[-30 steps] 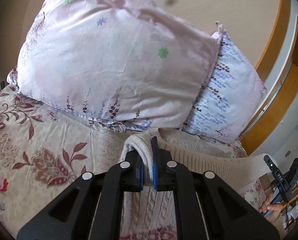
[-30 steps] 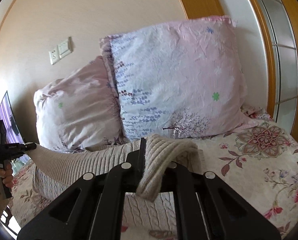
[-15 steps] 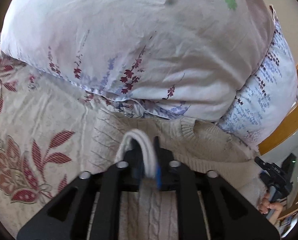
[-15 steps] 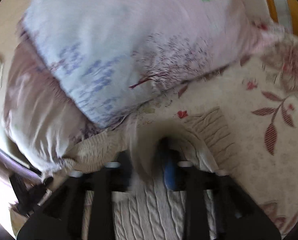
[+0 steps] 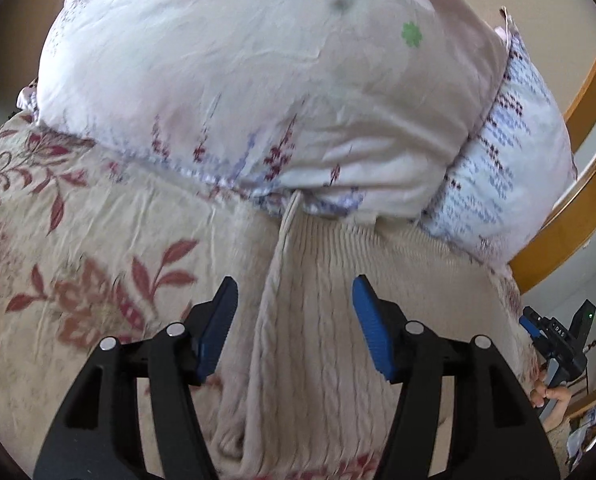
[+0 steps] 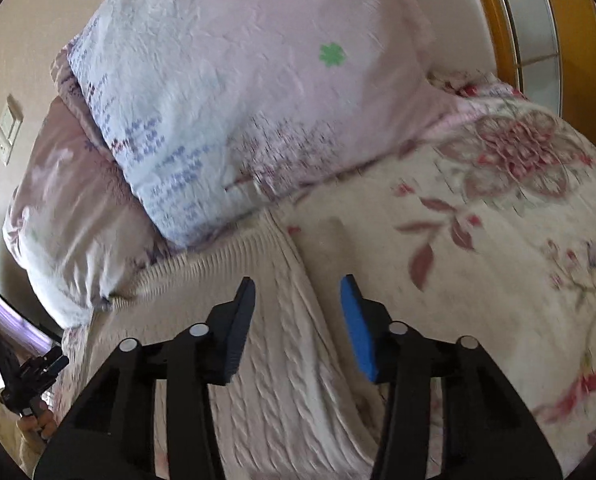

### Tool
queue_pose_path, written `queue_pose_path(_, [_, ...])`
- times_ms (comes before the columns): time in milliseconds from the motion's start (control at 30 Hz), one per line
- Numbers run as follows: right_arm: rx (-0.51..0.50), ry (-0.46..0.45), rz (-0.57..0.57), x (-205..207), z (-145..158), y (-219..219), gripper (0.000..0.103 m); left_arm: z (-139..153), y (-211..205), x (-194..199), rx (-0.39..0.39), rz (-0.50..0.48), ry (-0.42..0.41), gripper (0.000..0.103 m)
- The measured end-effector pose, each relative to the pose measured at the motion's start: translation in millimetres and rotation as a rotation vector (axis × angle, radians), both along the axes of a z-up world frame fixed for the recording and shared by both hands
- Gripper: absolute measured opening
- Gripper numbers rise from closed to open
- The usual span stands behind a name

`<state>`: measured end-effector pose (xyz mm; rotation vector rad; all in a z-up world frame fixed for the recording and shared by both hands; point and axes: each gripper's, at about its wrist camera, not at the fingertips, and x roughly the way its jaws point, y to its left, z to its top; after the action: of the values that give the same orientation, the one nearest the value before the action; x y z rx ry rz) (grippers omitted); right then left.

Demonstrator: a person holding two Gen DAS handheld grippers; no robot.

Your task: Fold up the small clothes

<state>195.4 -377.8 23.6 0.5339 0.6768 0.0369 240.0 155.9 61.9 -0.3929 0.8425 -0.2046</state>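
Note:
A cream cable-knit sweater [image 5: 318, 320] lies flat on the floral bedspread, its far ribbed edge against the pillows. It also shows in the right wrist view [image 6: 282, 344]. My left gripper [image 5: 292, 312] is open and empty just above the sweater's left part, over a raised fold. My right gripper [image 6: 298, 312] is open and empty above the sweater's right edge. The other gripper shows at the edge of each view: the right one [image 5: 554, 340] and the left one [image 6: 30, 372].
Two pink-and-white floral pillows [image 5: 258, 92] [image 6: 238, 100] lean against the wall right behind the sweater. The floral bedspread [image 5: 58, 240] [image 6: 478, 264] spreads to both sides. A wooden frame [image 5: 570, 200] stands at the right, and a wall socket [image 6: 8, 128] at the left.
Both grippers were shut on the sweater's edge and held it up. They carried it forward and down toward the pillows, then opened and let it go flat.

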Motion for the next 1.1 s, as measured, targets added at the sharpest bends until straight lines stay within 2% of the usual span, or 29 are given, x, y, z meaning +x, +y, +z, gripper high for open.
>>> queue_pose_path(167, [-0.043,0.035,0.033,-13.4,-10.9,5.9,0.043,-15.4,1.8,-13.7,0.013,-0.006,0.051,0.057])
queue_pose_path(300, [-0.082,0.074,0.05,-13.3,-19.4,13.4,0.041,-25.4,3.5,-19.3,0.0,-0.009,0.08,0.052])
queue_pose_path(433, [-0.147,0.097,0.068,-14.7,-24.3,23.4,0.014,-31.8,-1.6,-23.9,0.012,-0.023,0.096,0.043])
queue_pose_path(500, [-0.172,0.089,0.075,-16.6,-22.7,28.3,0.013,-31.8,-4.4,-24.9,0.032,-0.027,0.092,0.035])
queue_pose_path(600, [-0.194,0.074,0.067,-20.5,-18.6,32.8,0.011,-33.2,-4.7,-24.5,0.036,-0.032,0.1,0.014])
queue_pose_path(800, [-0.196,0.043,0.043,-34.7,-6.1,33.2,0.01,-32.2,-0.3,-27.2,0.032,-0.05,0.094,0.009])
queue_pose_path(967, [-0.208,0.071,0.017,-44.7,-8.6,31.1,0.01,-31.2,2.4,-31.0,0.037,-0.071,0.089,0.008])
queue_pose_path(1100, [-0.271,0.126,-0.017,-36.4,-21.8,30.2,0.01,-35.4,4.5,-32.5,0.043,-0.077,0.09,0.008])
